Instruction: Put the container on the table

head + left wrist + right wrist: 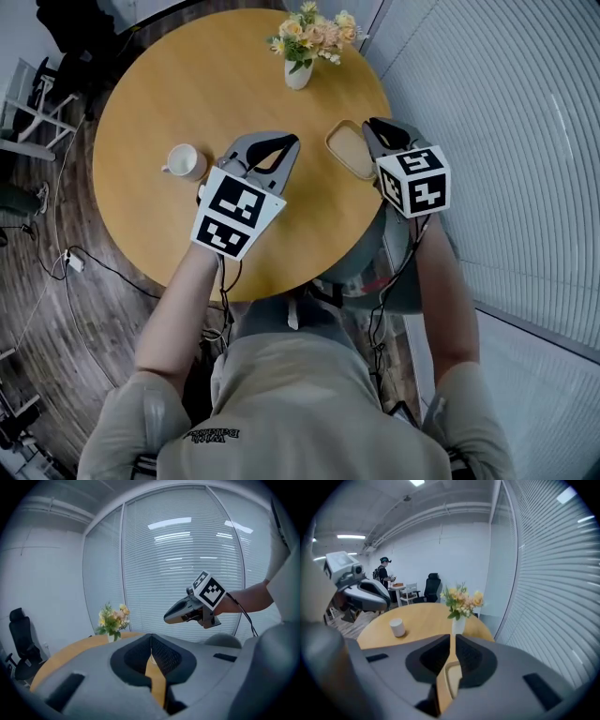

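Note:
A shallow tan container (349, 148) with rounded corners lies flat on the round wooden table (178, 94), near its right edge. My right gripper (374, 127) hovers just right of it, jaws shut and empty. In the right gripper view a strip of the container (451, 677) shows below the slit between the jaws (453, 637). My left gripper (285, 142) is held over the table's middle, left of the container, also shut with nothing in it (151, 637). It sees the right gripper (167, 618) in the air.
A white mug (187, 161) stands left of the left gripper. A vase of flowers (305, 42) is at the table's far side. A grey chair (375, 272) is tucked under the near right edge. Window blinds (506, 112) run along the right.

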Tool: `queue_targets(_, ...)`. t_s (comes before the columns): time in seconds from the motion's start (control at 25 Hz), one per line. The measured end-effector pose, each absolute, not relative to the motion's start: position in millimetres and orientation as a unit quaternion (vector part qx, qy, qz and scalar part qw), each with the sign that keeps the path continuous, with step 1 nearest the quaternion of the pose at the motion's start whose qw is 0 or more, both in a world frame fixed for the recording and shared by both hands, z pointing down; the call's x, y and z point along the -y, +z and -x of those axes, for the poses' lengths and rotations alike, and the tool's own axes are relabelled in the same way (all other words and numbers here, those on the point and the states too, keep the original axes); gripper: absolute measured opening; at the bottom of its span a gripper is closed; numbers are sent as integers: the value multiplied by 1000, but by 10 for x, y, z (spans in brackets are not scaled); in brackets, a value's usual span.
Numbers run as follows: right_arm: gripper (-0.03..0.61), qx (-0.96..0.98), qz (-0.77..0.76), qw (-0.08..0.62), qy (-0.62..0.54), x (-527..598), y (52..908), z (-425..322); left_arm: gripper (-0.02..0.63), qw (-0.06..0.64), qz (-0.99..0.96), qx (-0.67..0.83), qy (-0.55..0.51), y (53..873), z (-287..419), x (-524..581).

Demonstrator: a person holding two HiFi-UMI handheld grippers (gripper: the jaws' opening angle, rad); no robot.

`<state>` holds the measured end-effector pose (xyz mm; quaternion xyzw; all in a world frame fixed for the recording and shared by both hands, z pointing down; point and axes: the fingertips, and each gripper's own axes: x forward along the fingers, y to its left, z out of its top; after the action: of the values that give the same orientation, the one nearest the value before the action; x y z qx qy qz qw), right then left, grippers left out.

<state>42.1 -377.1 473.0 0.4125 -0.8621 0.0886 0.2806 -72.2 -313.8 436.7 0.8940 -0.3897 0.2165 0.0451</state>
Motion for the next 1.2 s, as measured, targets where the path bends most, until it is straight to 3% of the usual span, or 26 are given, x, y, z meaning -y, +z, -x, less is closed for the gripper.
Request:
queue_targets(0.2, 38, 885, -422, 178, 82, 3460, 3817, -448, 21, -3, -895, 399, 202, 3829, 725, 2981)
queue_targets(0.56, 37, 889, -453, 63, -25, 2777, 2663, -615, 21, -60, -894, 422, 140, 2971, 732, 2565)
queue_targets(0.84, 37, 888, -457, 37, -42, 2202, 2401, -632, 21, -76, -893, 430, 113, 2632, 716, 2138)
queue_targets(1.2, 37, 894, -448, 15, -18, 1853, 2368, -656, 21, -36, -894, 435, 104, 2798, 710, 1845)
